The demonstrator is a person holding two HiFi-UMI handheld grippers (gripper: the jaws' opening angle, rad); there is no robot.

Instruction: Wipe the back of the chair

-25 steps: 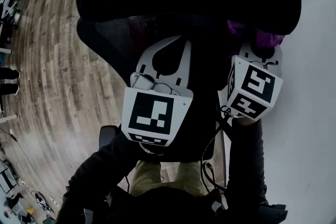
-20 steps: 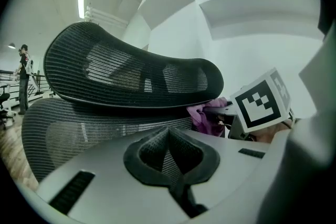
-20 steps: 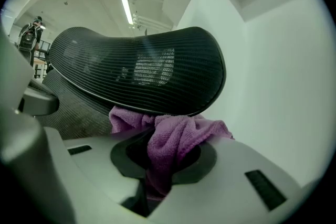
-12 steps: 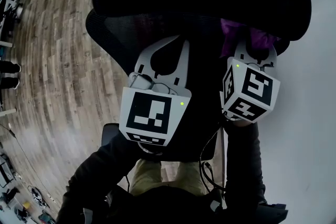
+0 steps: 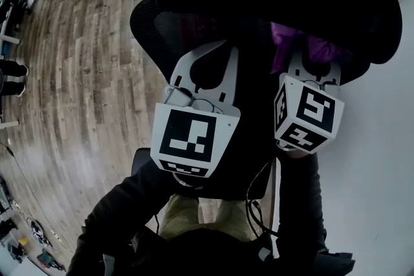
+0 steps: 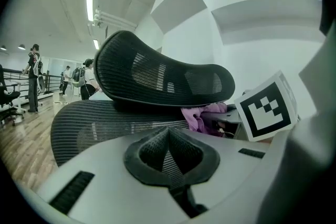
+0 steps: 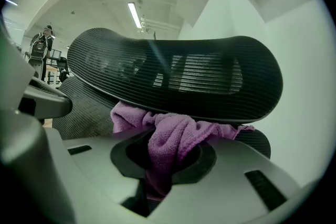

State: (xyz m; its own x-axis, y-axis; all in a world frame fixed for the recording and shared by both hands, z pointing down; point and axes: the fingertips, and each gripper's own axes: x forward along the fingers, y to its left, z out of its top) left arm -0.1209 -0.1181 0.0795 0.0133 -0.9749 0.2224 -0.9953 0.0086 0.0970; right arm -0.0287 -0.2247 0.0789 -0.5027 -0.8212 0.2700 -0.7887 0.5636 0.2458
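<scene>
The likeliest trouble lies with the purple terry wiping cloth [image 7: 173, 131]. It is bunched right under the curved black mesh headrest [image 7: 178, 73], at the narrow gap where the headrest overhangs the black mesh back of the office chair [image 5: 168, 35]. A sideways stroke there could catch a loose fold on the headrest's lower edge and drag the cloth out of its grip. Only a wad of it is pinched, and much of it spills free to either side. If it works loose or rides up, the hard white plate of the jaws would probably rub the mesh instead, and nothing would get wiped. A firm push could also swing the chair away over the grey-brown wooden plank floor [image 5: 77, 74], or toward the white wall [image 5: 381, 158] close on its right. I cannot see the chair's base, so that is only a guess. The right hand-held gripper [image 5: 315, 61] is clenched on the cloth, its jaws closed to the thickness of the wad. The cloth's upper folds lie against the underside of the headrest and the top of the chair back. The left hand-held gripper [image 6: 168, 136] has its jaws drawn fully together with nothing between them. Its tips point at the upper part of the chair back just left of the cloth, but I cannot tell whether they actually touch the mesh. The chair back stands directly ahead of the person, under both grippers.
</scene>
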